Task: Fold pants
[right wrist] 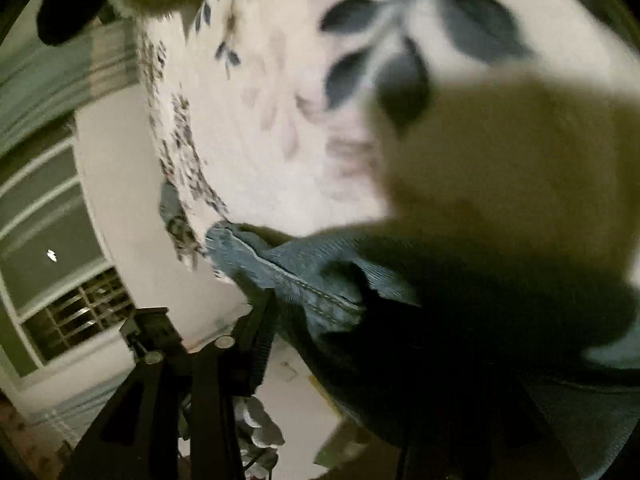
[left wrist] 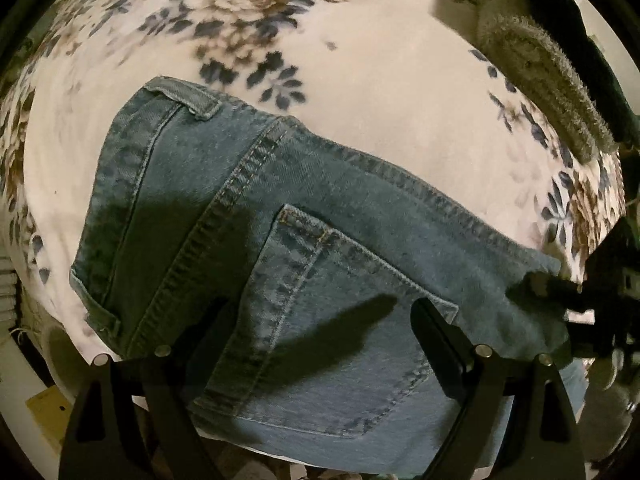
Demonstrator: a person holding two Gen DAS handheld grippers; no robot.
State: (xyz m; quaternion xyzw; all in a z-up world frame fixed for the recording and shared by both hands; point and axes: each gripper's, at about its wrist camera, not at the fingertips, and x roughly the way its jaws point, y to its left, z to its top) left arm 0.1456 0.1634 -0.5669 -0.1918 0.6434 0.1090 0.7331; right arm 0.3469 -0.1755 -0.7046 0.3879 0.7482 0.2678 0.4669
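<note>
Blue denim pants lie folded on a floral bedsheet, waistband to the upper left and back pocket facing up. My left gripper points straight down over that pocket, open wide, with nothing pinched. My right gripper reaches in from the right edge at the pants' side. In the blurred right wrist view, a denim seam bunches between the right gripper's jaws, and it looks shut on the cloth. Only its left finger shows; the other is lost in shadow.
A fuzzy grey-brown cloth item and a dark garment lie at the sheet's far right. The bed's edge runs along the left, with floor and a yellow object below it. A white bed side and a window-like frame show too.
</note>
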